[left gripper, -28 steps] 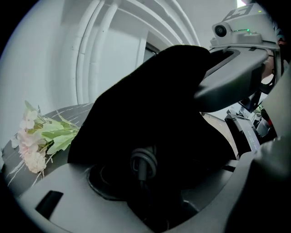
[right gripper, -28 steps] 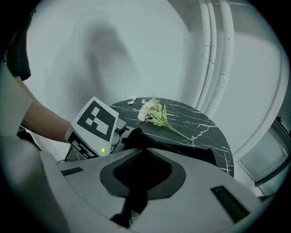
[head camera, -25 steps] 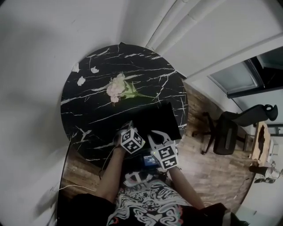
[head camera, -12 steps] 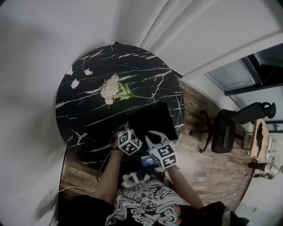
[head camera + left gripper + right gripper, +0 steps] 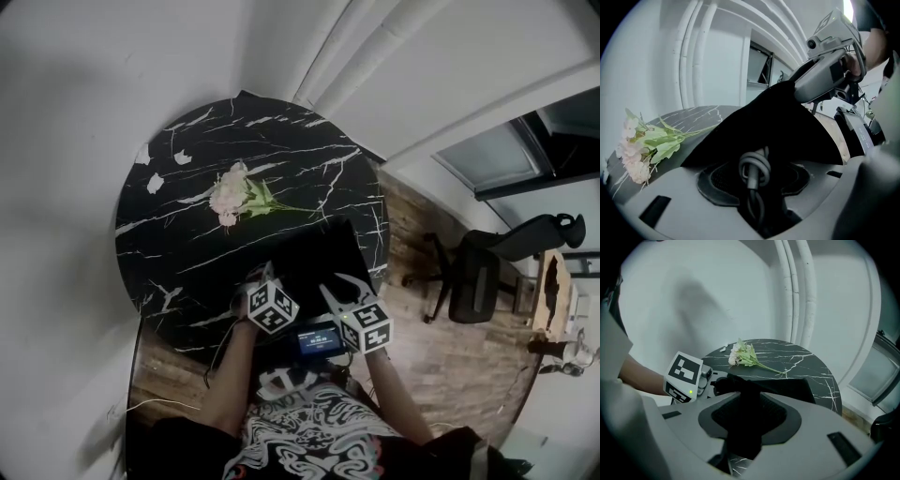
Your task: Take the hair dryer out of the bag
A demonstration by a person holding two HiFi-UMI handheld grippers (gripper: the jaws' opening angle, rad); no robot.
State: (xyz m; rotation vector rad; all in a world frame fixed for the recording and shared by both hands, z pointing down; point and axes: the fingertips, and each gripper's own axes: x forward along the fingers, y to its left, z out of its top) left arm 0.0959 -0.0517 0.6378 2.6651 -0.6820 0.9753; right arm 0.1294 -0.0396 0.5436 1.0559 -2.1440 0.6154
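Note:
A black cloth bag [image 5: 319,255] lies on the near right part of the round black marble table [image 5: 183,248]. My left gripper [image 5: 255,275] is at the bag's near left edge. In the left gripper view its jaws [image 5: 753,187] have just been closing and are shut on a looped grey cord [image 5: 753,169] that comes out of the black cloth [image 5: 773,122]. My right gripper [image 5: 336,281] is at the bag's near right edge. Its jaws [image 5: 743,427] have just been opening and stand apart, with a fold of bag cloth [image 5: 745,404] still lying between them. The hair dryer's body is hidden.
A bunch of pale pink flowers [image 5: 234,192] lies on the table beyond the bag, with white scraps [image 5: 155,183] at the far left. A small lit screen [image 5: 319,339] sits below the grippers. An office chair [image 5: 478,277] stands on the wooden floor to the right.
My right gripper has slid to the right, away from the left one, and its jaws have spread. The left gripper has stayed at the bag's edge.

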